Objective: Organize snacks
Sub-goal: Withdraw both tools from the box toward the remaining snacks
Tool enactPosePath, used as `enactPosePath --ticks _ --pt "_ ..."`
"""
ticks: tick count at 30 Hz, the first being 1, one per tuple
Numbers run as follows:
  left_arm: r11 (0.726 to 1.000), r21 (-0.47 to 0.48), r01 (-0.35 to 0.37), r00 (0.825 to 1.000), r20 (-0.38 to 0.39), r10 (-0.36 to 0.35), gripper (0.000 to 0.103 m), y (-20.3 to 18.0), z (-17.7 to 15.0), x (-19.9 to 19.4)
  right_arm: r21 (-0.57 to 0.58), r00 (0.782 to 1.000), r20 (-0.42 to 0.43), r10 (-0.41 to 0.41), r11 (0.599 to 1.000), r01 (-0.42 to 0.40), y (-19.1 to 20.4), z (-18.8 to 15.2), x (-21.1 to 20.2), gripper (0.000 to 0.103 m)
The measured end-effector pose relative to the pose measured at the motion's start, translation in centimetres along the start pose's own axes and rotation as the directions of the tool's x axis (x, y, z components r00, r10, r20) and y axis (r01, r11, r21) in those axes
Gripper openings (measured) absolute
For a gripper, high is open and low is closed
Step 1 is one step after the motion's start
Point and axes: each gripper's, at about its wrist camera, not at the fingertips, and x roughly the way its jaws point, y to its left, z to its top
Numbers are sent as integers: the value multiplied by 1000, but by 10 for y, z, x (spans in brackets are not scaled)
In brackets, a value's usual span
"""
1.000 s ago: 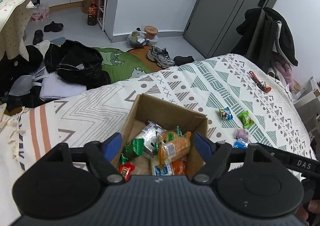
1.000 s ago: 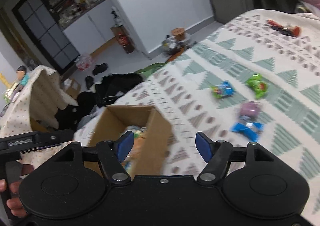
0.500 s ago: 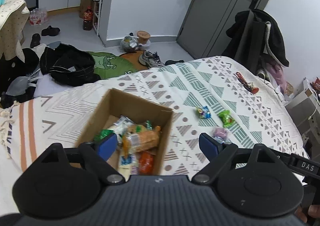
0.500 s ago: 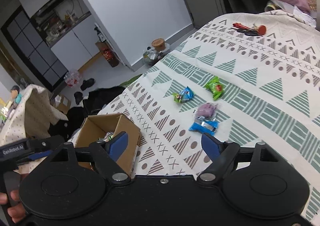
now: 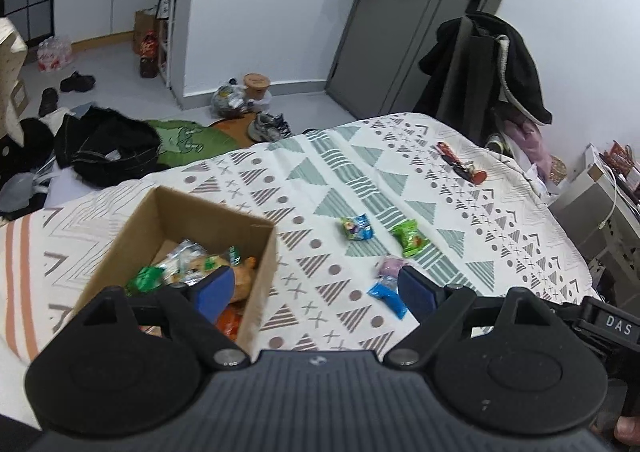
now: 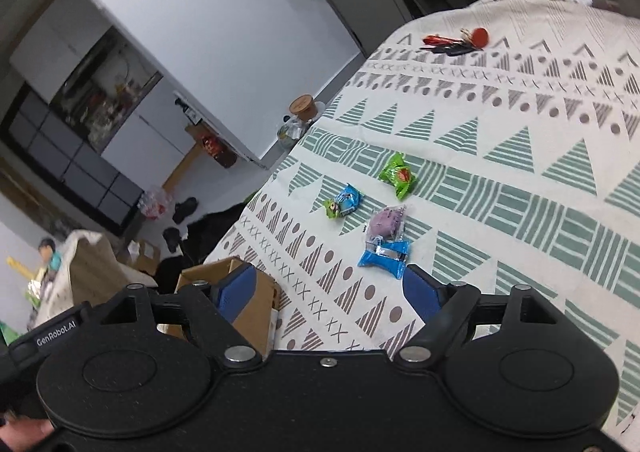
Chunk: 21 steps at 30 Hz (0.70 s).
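Across the patterned bedspread (image 6: 500,180) four loose snacks (image 6: 384,226) lay mid-bed, the blue packet (image 6: 386,254) pointing at your right gripper (image 6: 328,292). Both your grippers, left (image 5: 314,292) included, gaped empty; the box (image 5: 256,272) half hid its packets (image 5: 188,260).

Ahead of the gripper fingers: green (image 6: 397,175), blue-green (image 6: 343,202), purple (image 6: 385,222), blue (image 6: 385,255) snack packets on cream triangle-patterned bedspread (image 6: 520,156); brown cardboard box (image 5: 192,212).
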Motion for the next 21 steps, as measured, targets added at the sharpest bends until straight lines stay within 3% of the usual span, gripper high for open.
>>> enactPosePath --ticks 9,13,16,21 --pt "1000 6 26 1000 -11 -26 85 -32 -4 34 92 999 -3 32 995 -32 -26 7 11 78" --pt "1000 -14 27 999 -40 -28 83 -42 -9 57 131 999 -18 37 991 -34 -36 11 22 69" --pt "1000 -12 24 998 -57 -25 77 -50 -12 75 160 999 -29 29 987 -24 -43 14 32 63" --pt "999 -21 38 995 -95 -40 57 -65 -18 105 197 999 -41 25 980 -16 -52 21 48 55"
